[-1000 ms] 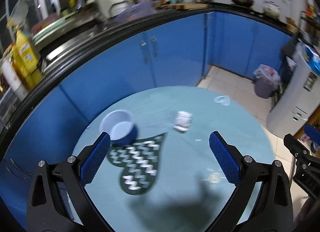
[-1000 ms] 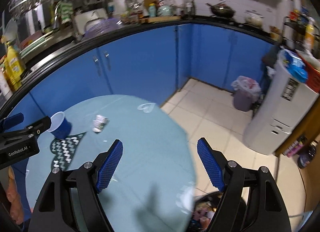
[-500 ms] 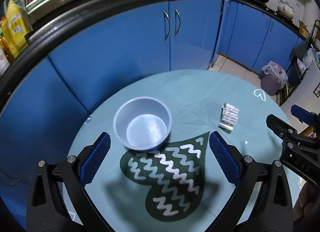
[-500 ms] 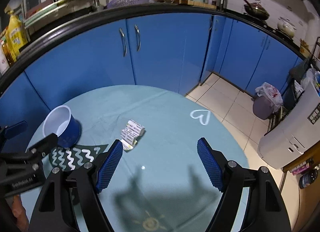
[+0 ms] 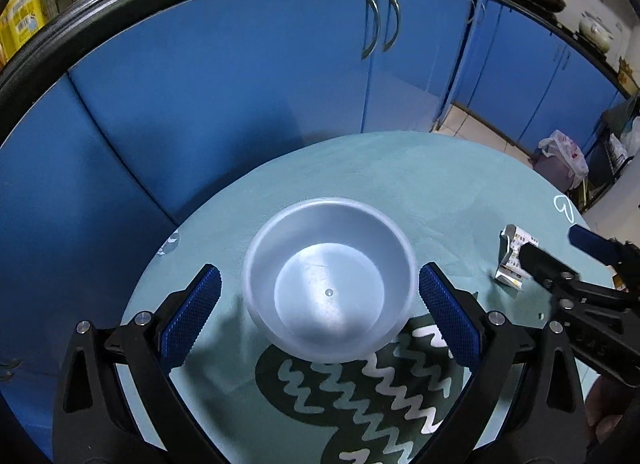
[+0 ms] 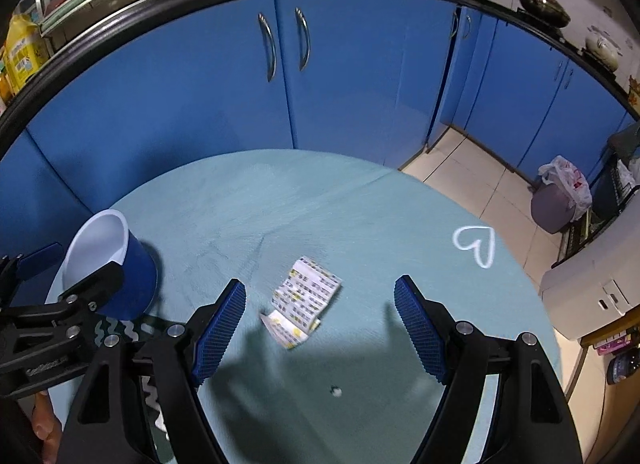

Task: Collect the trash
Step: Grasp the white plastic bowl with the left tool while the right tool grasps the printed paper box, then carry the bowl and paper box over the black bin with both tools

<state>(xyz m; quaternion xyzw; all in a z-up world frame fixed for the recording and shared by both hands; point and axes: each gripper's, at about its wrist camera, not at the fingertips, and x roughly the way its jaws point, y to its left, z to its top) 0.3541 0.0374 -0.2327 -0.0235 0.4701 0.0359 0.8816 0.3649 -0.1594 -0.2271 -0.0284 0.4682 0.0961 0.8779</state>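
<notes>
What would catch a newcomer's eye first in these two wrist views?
The blue bowl, white inside and empty, sits on the teal round table, framed by the open left gripper. To its right, a crumpled printed wrapper lies flat between the open right gripper fingers. Blue cabinets fill the background.

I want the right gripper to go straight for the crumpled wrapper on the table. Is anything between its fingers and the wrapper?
Nothing visible. The right gripper stands open above the wrapper, with only bare tablecloth around it. The blue cup and the left gripper sit off to the side.
</notes>
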